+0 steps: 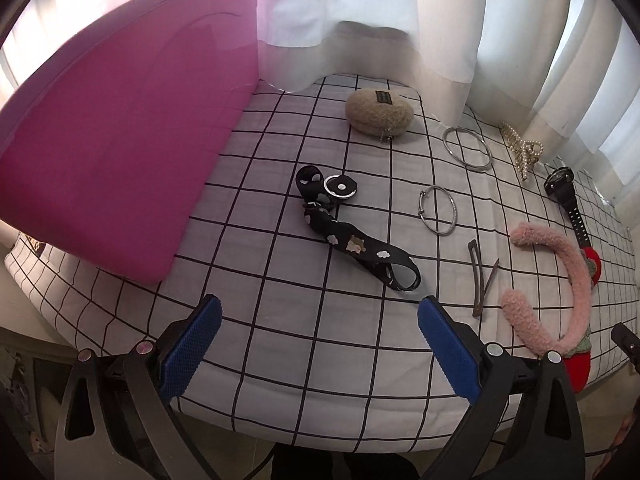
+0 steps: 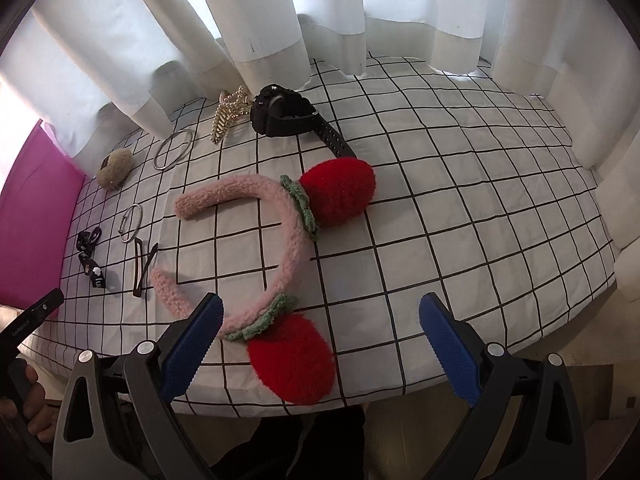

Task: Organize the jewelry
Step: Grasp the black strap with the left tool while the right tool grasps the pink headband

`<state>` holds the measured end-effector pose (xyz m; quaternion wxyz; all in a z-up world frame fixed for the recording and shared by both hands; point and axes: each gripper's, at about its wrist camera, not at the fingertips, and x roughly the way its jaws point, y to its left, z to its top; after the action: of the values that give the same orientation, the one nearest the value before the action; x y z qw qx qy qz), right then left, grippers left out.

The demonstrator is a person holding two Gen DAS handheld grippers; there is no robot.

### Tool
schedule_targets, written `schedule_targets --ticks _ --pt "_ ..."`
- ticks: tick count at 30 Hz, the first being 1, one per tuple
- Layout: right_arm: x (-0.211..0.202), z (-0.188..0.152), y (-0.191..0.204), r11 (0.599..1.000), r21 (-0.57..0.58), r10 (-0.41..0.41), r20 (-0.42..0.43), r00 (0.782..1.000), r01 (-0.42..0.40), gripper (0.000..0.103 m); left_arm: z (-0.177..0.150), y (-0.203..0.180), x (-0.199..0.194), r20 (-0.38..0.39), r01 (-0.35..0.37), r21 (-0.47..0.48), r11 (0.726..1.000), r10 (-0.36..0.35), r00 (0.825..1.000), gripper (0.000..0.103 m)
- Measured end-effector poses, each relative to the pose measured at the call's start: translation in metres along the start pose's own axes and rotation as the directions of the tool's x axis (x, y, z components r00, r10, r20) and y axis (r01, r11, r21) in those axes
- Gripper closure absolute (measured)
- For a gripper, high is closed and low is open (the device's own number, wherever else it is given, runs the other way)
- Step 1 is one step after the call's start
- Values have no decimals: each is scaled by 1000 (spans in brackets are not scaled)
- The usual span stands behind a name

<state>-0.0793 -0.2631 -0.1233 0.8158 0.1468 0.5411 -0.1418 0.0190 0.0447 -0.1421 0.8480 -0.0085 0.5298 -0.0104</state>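
Observation:
Jewelry lies spread on a grid-patterned cloth (image 1: 280,340). My left gripper (image 1: 320,320) is open and empty, just in front of a black patterned strap (image 1: 352,246) with a round badge. Beyond lie two silver bangles (image 1: 438,211) (image 1: 467,147), a brown hair clip (image 1: 478,280), a pearl claw clip (image 1: 522,150) and a black watch (image 1: 568,200). My right gripper (image 2: 320,320) is open and empty, above a pink fuzzy headband (image 2: 280,240) with red strawberry pompoms (image 2: 338,190). The watch (image 2: 288,116) and the pearl claw clip (image 2: 228,112) lie behind it.
A pink case lid (image 1: 120,140) stands open at the left. A beige fuzzy pouch (image 1: 378,112) sits near the white curtains (image 1: 400,20) at the back. The table edge runs just under both grippers. The cloth's right part (image 2: 480,200) is bare.

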Motion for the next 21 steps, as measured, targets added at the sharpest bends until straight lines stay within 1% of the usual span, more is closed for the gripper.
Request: schedule_targets --ticks 5,9,14,19,21 --pt "39 17 4 999 -28 -20 -41 999 19 9 9 -6 24 -6 -23 -6 1000 23 1000 6" --pt "58 23 7 999 -26 -26 -65 998 25 9 19 -5 40 -13 -53 -25 998 53 999 6" --pt "66 23 12 998 -52 -51 -62 997 48 9 31 -4 60 -30 -82 -44 996 81 996 6" --pt "75 22 11 996 -64 -65 -80 995 60 9 38 -1 78 -67 -81 -75 994 76 995 6" --pt "79 23 8 995 -62 -78 -88 993 73 9 40 0 86 -83 -94 -88 992 87 993 6"
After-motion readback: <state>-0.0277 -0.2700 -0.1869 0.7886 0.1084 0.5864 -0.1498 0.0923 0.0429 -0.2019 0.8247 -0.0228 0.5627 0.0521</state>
